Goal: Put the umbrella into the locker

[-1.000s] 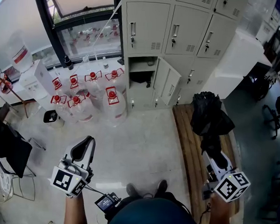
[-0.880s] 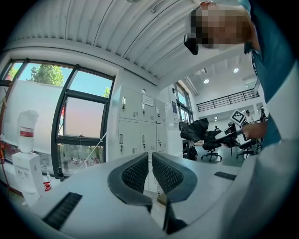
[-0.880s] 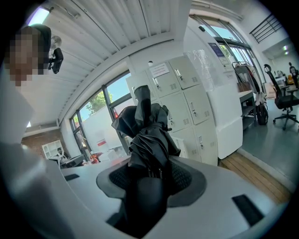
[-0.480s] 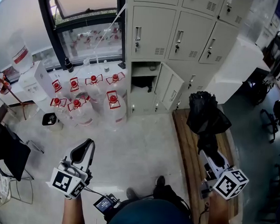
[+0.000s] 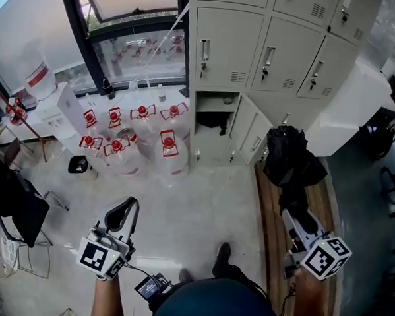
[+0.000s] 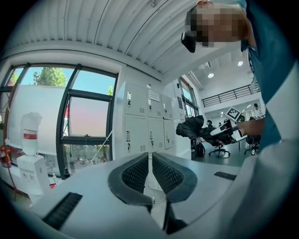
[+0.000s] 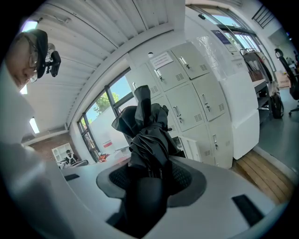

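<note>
Our right hand-held gripper [image 5: 295,215] is clamped on the handle end of a folded black umbrella [image 5: 291,167]. The umbrella sticks out ahead of it, in the air above a strip of wooden boards [image 5: 272,211]. We face a grey locker bank [image 5: 226,46]. One low compartment [image 5: 214,125] has its door [image 5: 250,132] swung wide, left of the umbrella and apart from it. Our left hand-held gripper [image 5: 120,216] has its jaws pressed together on nothing, over the pale floor [image 5: 195,207]. Clear water jugs [image 5: 168,149] with red caps crowd beside the lockers.
</note>
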